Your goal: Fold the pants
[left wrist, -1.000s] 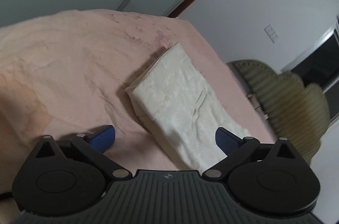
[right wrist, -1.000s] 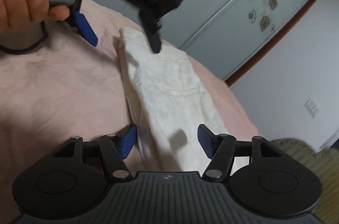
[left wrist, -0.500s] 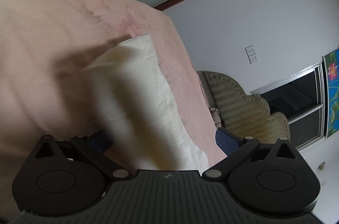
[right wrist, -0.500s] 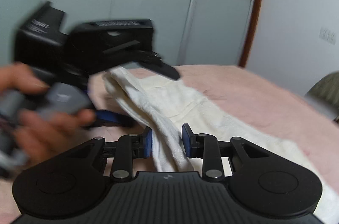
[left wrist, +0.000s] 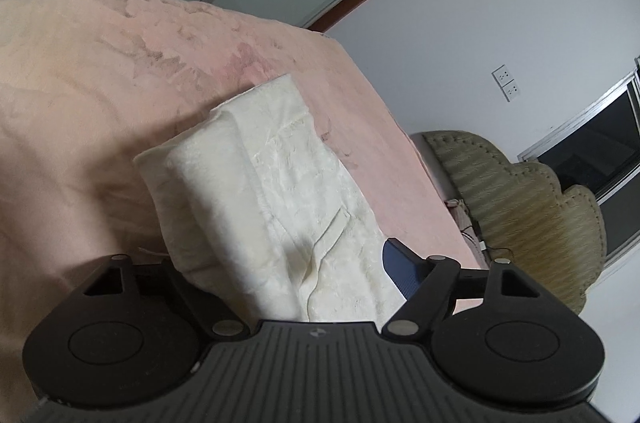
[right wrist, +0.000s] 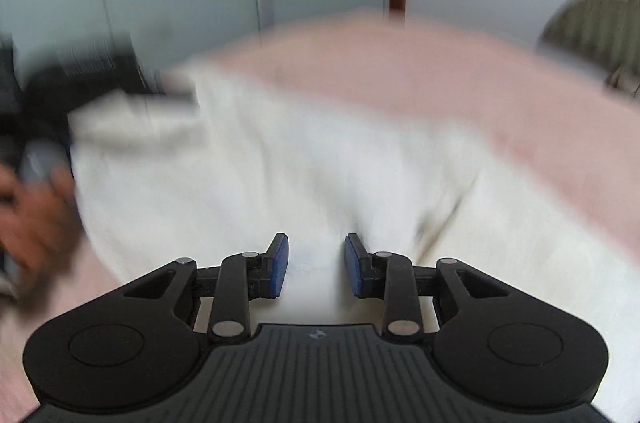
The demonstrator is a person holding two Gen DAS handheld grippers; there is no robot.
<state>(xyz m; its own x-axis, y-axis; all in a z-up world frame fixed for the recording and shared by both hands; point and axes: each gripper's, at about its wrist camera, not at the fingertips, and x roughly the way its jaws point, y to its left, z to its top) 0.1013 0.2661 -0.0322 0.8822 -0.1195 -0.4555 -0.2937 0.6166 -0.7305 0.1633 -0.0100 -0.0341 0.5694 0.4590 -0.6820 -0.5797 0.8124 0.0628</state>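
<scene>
Pants, cream, lie folded lengthwise on the pink bed near its right edge. Left gripper spreads wide around the cloth; one finger is hidden. Right gripper is partly parted over blurred fabric, gripping nothing.

One pair of cream pants lies on one pink bed — a single garment, nothing else on the cover. Two grippers show — the left gripper and the right gripper. Beyond the bed: one olive armchair, one double wall socket, one window.
</scene>
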